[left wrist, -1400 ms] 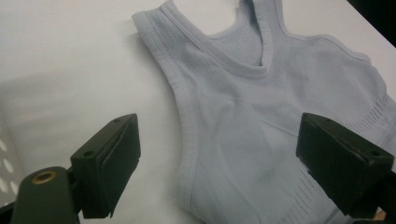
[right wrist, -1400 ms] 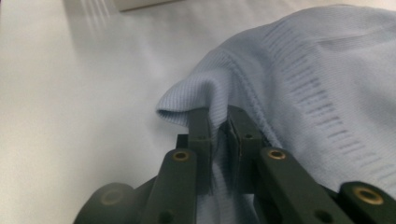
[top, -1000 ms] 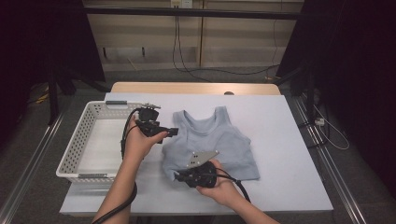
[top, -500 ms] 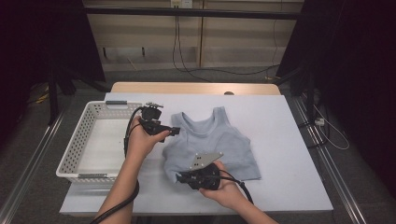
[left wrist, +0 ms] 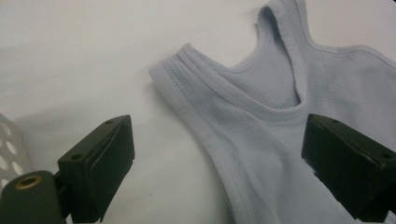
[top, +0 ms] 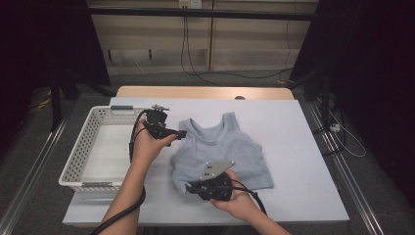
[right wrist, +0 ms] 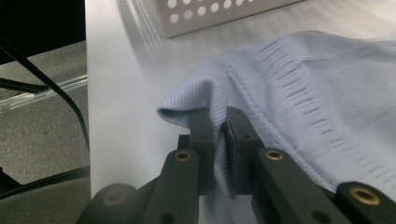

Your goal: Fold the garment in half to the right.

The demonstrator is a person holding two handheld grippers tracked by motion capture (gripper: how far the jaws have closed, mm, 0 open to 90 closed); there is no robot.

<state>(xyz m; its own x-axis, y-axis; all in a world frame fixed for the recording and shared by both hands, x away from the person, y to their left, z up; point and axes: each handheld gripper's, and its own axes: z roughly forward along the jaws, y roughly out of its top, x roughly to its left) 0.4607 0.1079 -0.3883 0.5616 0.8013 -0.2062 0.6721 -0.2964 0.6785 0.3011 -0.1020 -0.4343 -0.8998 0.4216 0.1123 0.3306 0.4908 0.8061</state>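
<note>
A: From the high view, the tank top (top: 222, 149) lay flat mid-table, straps toward the far edge, hem toward the near edge, just right of the white basket (top: 100, 147). Left gripper (top: 180, 133) hung by its left strap; right gripper (top: 192, 186) sat at the hem's left corner.

B: Left gripper view had the jaws spread wide over the neckline, gripping nothing. Right gripper view showed what the others couldn't: jaws pinched tight on the ribbed hem (right wrist: 210, 100), lifting it off the table.

Pale-blue ribbed knit cloth top (top: 222, 152) (mesh inside the neck), matt; perforated white plastic basket (top: 83, 156); smooth matt table (top: 303, 161)
</note>
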